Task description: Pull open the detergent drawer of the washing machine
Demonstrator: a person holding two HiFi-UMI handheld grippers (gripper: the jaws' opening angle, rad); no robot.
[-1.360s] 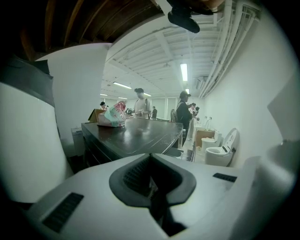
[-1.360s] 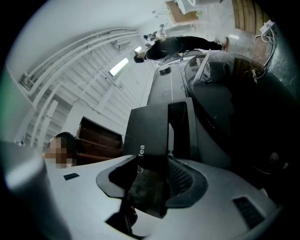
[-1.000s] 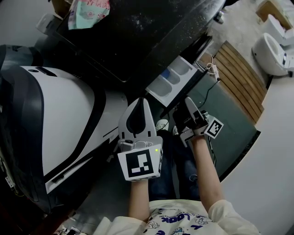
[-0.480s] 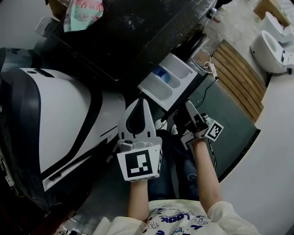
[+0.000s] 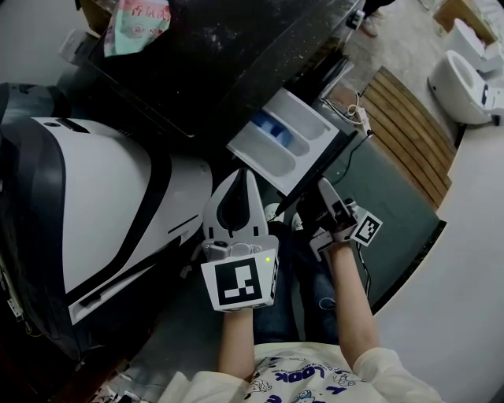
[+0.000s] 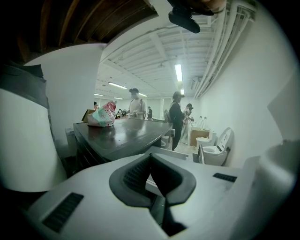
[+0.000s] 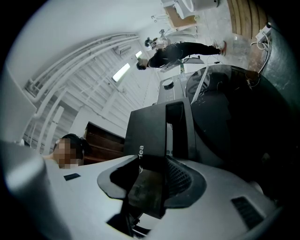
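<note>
The washing machine [image 5: 236,55] has a dark top, and its detergent drawer [image 5: 279,142] stands pulled out, white inside with a blue compartment. My right gripper [image 5: 315,198] is at the drawer's near end, shut on its dark front panel [image 7: 150,131], which sits between the pads; its jaws have just been closing. In the right gripper view the right gripper [image 7: 152,164] points upward along the machine's front. My left gripper [image 5: 240,179] hovers just left of the drawer, shut and holding nothing. From the left gripper view, the left gripper [image 6: 151,158] faces the machine's top.
A white appliance with dark trim [image 5: 94,205] fills the left. A colourful bag [image 5: 130,20] lies on the machine's top. A wooden slat board [image 5: 413,134], a power strip [image 5: 364,120] and a toilet [image 5: 465,79] are at right. People [image 6: 178,117] stand far off.
The drawer has slid further out of the machine, showing more of its white tray. My right gripper came back with it. The left gripper stayed almost where it was.
</note>
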